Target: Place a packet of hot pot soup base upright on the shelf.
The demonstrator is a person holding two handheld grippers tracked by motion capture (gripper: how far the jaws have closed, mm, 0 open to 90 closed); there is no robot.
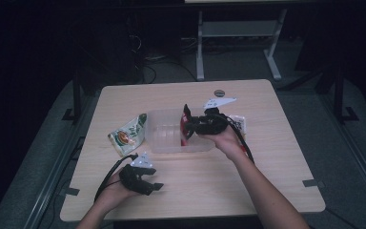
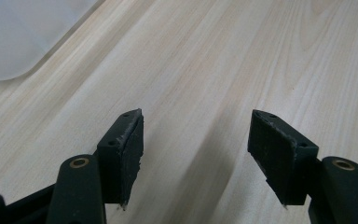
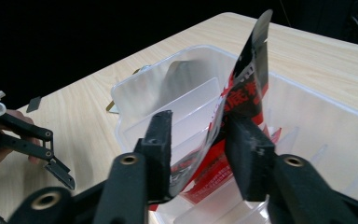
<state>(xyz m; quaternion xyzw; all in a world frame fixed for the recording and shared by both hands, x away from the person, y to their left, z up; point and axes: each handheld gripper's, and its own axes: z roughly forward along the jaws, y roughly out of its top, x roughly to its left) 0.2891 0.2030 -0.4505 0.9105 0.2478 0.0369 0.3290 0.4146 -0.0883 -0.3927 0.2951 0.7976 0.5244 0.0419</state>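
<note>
Left gripper point(image 1: 158, 187) nearest, at table's 7 o'clock, jaws wide apart, nothing between them, hovering over bare wood. Right gripper point(image 3: 198, 140) at 1 o'clock from it, jaws partly closed, pinching one red-and-black foil packet point(image 3: 247, 79) over the clear plastic bin point(image 1: 164, 136) at table centre; white print on packet unreadable. One green snack bag point(image 1: 127, 135) lies at bin's 9 o'clock, touching it; label too small to read. One white packet point(image 1: 239, 123) at bin's 3 o'clock. One round dark disc point(image 1: 219, 92) on the table point(image 1: 267, 181) at 12 o'clock.
</note>
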